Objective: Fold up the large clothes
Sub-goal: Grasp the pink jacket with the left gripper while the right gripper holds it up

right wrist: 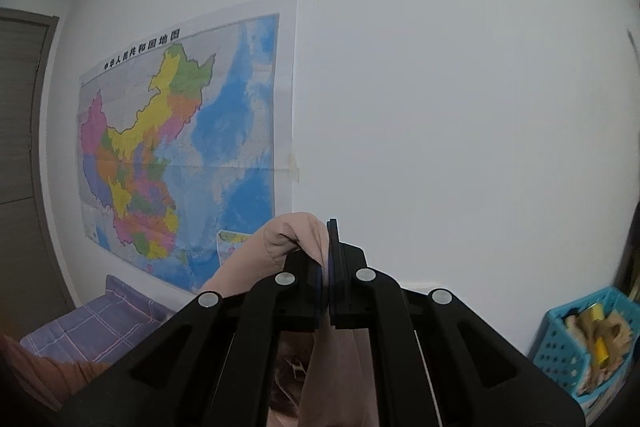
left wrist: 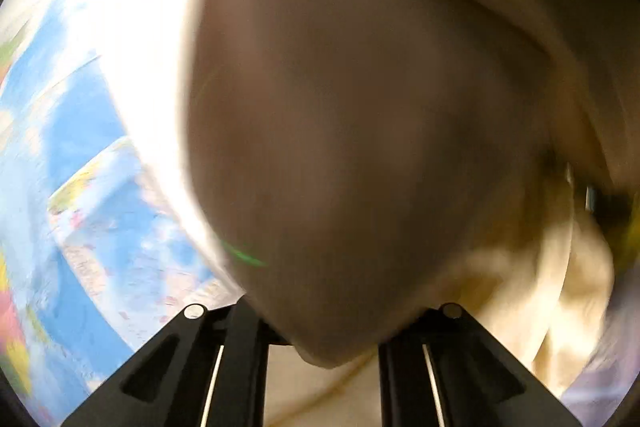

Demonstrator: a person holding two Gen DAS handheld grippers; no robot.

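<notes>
Clearly the fold is at an early stage: the garment is lifted in the air, with no flat crease laid anywhere that I can see.

From the left wrist view, almost everything is smeared by motion. A big swell of the pale beige garment (left wrist: pixel 360 131) fills the lens and hangs right over the left tool (left wrist: pixel 324 343). The dark arms of that tool stand apart at the bottom edge, and cloth bulges down between them, but the tips are buried under fabric, so whether the pads press on it I cannot tell. More creamy folds trail off to the right. Behind, to the left, a blue wall map (left wrist: pixel 80 167) streaks past.

From the right wrist view, the picture is sharp. The right tool (right wrist: pixel 329 263) is closed tight on a bunched edge of the same garment (right wrist: pixel 296 235), which humps up over the left finger and drops away beneath the tool. It is held level, high in front of the white wall. Below lies a bed with a purple checked sheet (right wrist: pixel 100 323), the likely place to spread the cloth. A blue perforated basket (right wrist: pixel 560 355) with odds and ends sits at the lower right, well apart, and a grey door (right wrist: pixel 20 107) stands at the left. Nothing blocks the right side; my worry is the loose cloth draped over the left tool, hiding its own fingers.

What remains, I judge, is nearly all of it: spreading, aligning edges, folding.
</notes>
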